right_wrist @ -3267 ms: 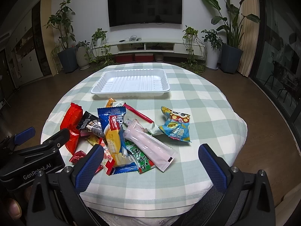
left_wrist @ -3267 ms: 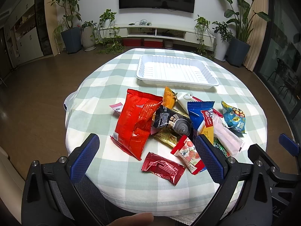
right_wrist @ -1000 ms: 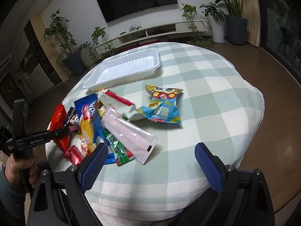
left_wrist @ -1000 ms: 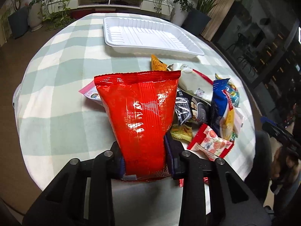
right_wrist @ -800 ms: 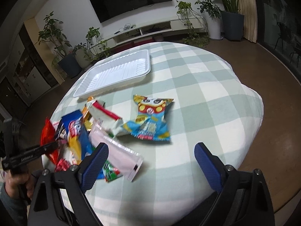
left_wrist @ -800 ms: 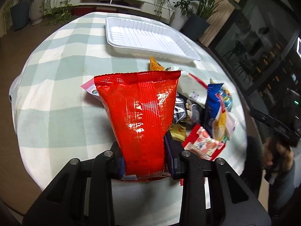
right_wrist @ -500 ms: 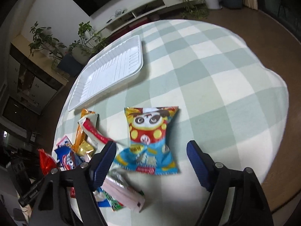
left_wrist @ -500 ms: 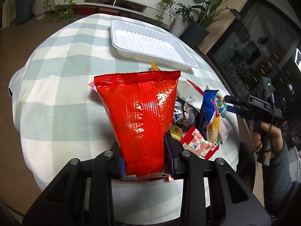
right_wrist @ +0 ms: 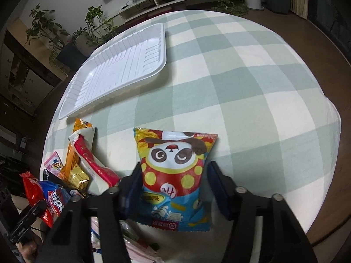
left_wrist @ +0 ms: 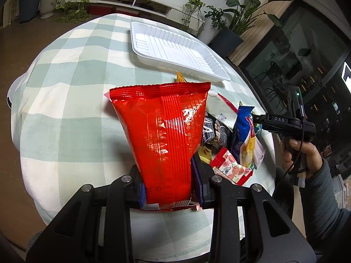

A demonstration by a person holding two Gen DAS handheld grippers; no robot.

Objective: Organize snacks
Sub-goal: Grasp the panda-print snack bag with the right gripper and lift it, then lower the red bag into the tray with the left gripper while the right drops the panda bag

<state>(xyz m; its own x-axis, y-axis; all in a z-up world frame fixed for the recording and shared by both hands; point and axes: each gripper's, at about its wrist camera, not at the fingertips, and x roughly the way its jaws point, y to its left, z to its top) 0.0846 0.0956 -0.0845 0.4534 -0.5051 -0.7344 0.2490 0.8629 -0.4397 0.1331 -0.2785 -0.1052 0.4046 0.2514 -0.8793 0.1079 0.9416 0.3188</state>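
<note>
The red snack bag (left_wrist: 163, 135) stands upright in the left gripper (left_wrist: 169, 188), whose fingers (left_wrist: 198, 179) are clamped on its lower end, lifted above the surface (left_wrist: 72, 114) on the near side of the white tray (left_wrist: 175, 48). The tray lies bare at the far side of the checked cloth. Right of the red bag and nearer than the tray lies the heap of remaining snacks — a blue packet (left_wrist: 242, 135), a black one (left_wrist: 214, 129) and a small red-and-white one (left_wrist: 230, 168). The panda bag (right_wrist: 175, 171) lies flat on the surface, nearer than the tray's right end; the right gripper (right_wrist: 174, 188) straddles it, its fingers (right_wrist: 216, 182) having just been closing, the left one at the bag's edge, the right just beside it — no firm grip shows.
</note>
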